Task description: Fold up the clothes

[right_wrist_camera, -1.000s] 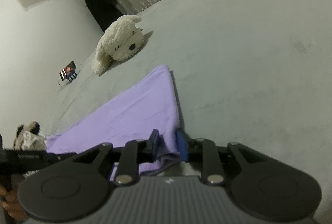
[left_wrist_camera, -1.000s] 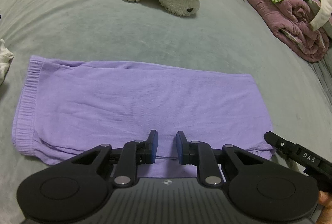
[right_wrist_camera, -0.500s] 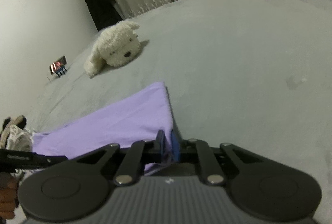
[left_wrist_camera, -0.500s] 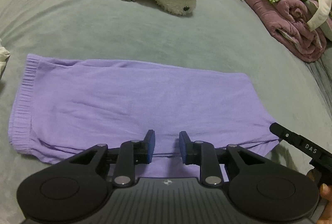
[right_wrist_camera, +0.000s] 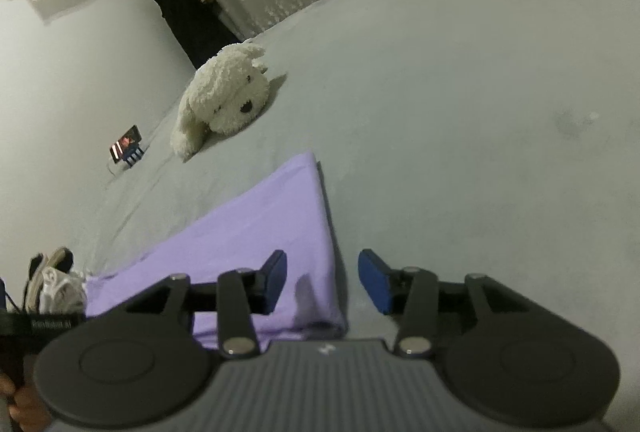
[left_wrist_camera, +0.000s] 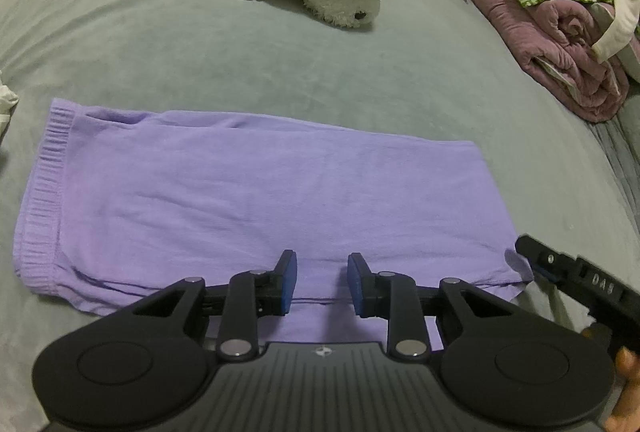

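Both grippers angled down over purple garment (left_wrist_camera: 256,192); left fingers (left_wrist_camera: 289,282) apart, right fingers (right_wrist_camera: 276,280) opening.

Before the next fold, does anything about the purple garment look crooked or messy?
Mostly fine: the purple garment lies flat on the grey bed. Only its near edge shows a lower layer peeking out, slightly misaligned.

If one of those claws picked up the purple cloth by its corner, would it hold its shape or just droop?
Probably droop: the purple cloth lies flat on the bed with soft creases, so it looks thin and limp. It likely weighs little. Pushed, it would probably bunch up instead of sliding, since the bed cover looks plush.
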Demonstrator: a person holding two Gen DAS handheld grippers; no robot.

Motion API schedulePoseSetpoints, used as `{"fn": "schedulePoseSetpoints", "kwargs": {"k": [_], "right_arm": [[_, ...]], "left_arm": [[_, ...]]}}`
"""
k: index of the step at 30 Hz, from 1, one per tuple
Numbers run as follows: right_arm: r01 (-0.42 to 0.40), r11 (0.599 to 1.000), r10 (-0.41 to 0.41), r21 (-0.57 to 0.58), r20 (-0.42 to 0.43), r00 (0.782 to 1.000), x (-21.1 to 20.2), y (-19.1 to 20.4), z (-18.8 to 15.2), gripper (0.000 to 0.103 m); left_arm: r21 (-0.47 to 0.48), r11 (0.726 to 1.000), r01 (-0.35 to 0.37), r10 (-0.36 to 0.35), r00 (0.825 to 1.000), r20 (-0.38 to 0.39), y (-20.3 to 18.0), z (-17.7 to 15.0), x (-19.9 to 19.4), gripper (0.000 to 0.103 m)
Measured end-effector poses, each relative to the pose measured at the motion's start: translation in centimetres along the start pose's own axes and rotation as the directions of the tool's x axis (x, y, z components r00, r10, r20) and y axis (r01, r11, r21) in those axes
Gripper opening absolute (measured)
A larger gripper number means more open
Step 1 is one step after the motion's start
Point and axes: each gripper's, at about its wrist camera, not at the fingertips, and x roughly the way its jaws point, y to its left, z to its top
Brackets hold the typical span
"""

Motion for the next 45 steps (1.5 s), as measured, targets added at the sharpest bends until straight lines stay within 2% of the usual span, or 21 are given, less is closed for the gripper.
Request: {"fn": "schedulePoseSetpoints", "kwargs": {"k": [6, 13, 15, 16, 20, 23, 30, 33, 34, 35, 37, 45], "right_arm": [[-0.023, 1.0, 0.023, 0.021, -0.028, 0.999, 3.4, 0.0, 3.0, 0.042], [-0.024, 0.999, 0.022, -0.033, -0.058, 0.998, 7.4, 1.6, 5.6, 0.042], [-0.011, 0.999, 0.009, -0.035, -0.062, 0.998, 8.4, 2.1, 5.9, 0.026], [0.003, 0.999, -0.006, -0.042, -0.065, 0.998, 8.8, 2.4, 5.9, 0.01], [0.041, 0.988, -0.046, -0.149, -0.026, 0.999, 8.9, 4.3, 5.4, 0.008], [0.071, 0.982, -0.071, -0.178, 0.011, 0.997, 8.6, 4.7, 5.7, 0.008], [0.143, 0.97, -0.146, -0.196, 0.0, 0.989, 9.6, 5.0, 5.3, 0.009], [0.158, 0.969, -0.161, -0.189, -0.003, 0.987, 8.9, 5.5, 5.3, 0.018], [0.16, 0.969, -0.163, -0.187, 0.001, 0.987, 8.5, 5.7, 5.2, 0.025], [0.148, 0.971, -0.149, -0.19, 0.009, 0.989, 7.7, 5.7, 4.9, 0.031], [0.136, 0.973, -0.135, -0.185, 0.019, 0.991, 6.2, 5.2, 4.2, 0.034], [0.067, 0.996, -0.069, -0.056, -0.033, 0.997, 1.1, 1.6, 0.2, 0.035]], "left_arm": [[0.003, 1.0, 0.001, -0.001, 1.0, -0.002, 0.1, 0.0, 0.1, 0.026], [0.0, 1.0, 0.003, -0.003, 1.0, -0.003, 0.1, 0.0, 0.0, 0.026], [0.002, 1.0, 0.002, -0.002, 1.0, -0.003, 0.1, 0.0, 0.0, 0.026], [0.002, 1.0, 0.002, -0.002, 1.0, -0.003, 0.1, -0.1, 0.0, 0.026], [0.0, 1.0, 0.004, -0.004, 1.0, -0.004, 0.1, -0.1, 0.0, 0.026], [0.001, 1.0, 0.003, -0.003, 1.0, -0.004, 0.1, -0.1, 0.0, 0.027], [-0.005, 1.0, 0.008, -0.008, 1.0, -0.005, 0.2, 0.0, -0.1, 0.027], [-0.01, 1.0, 0.008, -0.008, 1.0, -0.002, 0.2, 0.0, -0.2, 0.027], [-0.012, 1.0, 0.008, -0.008, 1.0, -0.001, 0.2, 0.0, -0.2, 0.027], [-0.017, 1.0, 0.008, -0.008, 1.0, 0.0, 0.2, 0.1, -0.2, 0.027], [-0.025, 1.0, 0.008, -0.008, 1.0, 0.005, 0.3, 0.1, -0.4, 0.027], [-0.045, 0.999, 0.01, -0.01, 1.0, 0.011, 0.6, 0.3, -0.5, 0.027]]}}
